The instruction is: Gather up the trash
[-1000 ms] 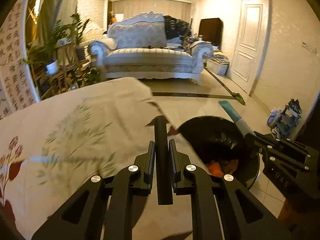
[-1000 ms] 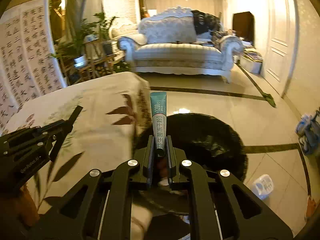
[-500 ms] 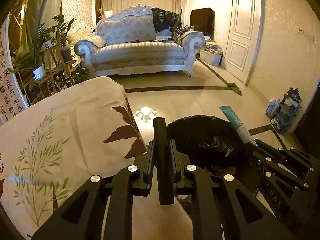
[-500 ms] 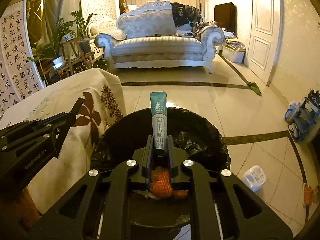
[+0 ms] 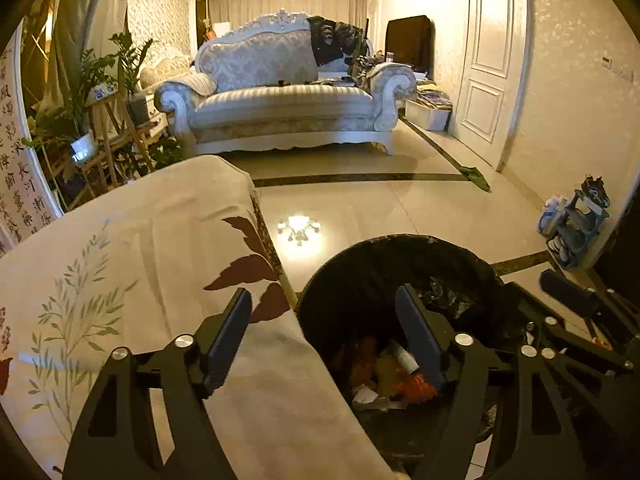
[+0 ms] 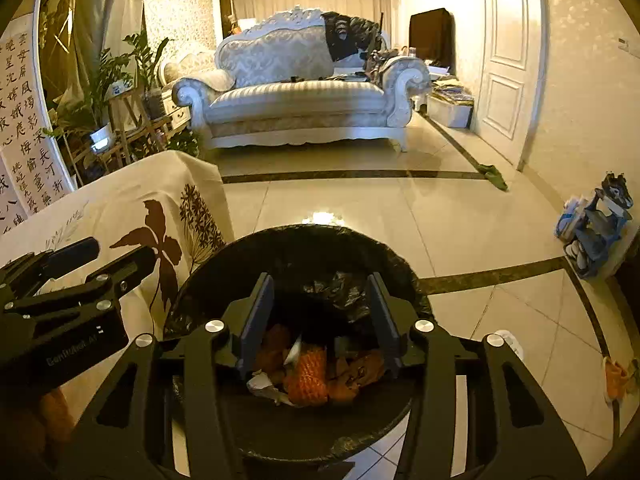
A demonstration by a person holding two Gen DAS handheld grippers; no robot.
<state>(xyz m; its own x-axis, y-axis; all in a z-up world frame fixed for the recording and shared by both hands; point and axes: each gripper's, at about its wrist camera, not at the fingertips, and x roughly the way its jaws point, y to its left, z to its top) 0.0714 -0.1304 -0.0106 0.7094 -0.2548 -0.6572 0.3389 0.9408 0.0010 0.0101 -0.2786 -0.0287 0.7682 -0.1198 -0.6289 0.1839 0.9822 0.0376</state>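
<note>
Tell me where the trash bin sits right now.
The trash bin stands on the tiled floor directly below the open right gripper, its left side against the draped table; the left-wrist view shows it lower right.

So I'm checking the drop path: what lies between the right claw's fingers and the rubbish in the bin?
Nothing: in the right wrist view the open right claw hangs over the bin, with only air above the rubbish.
</note>
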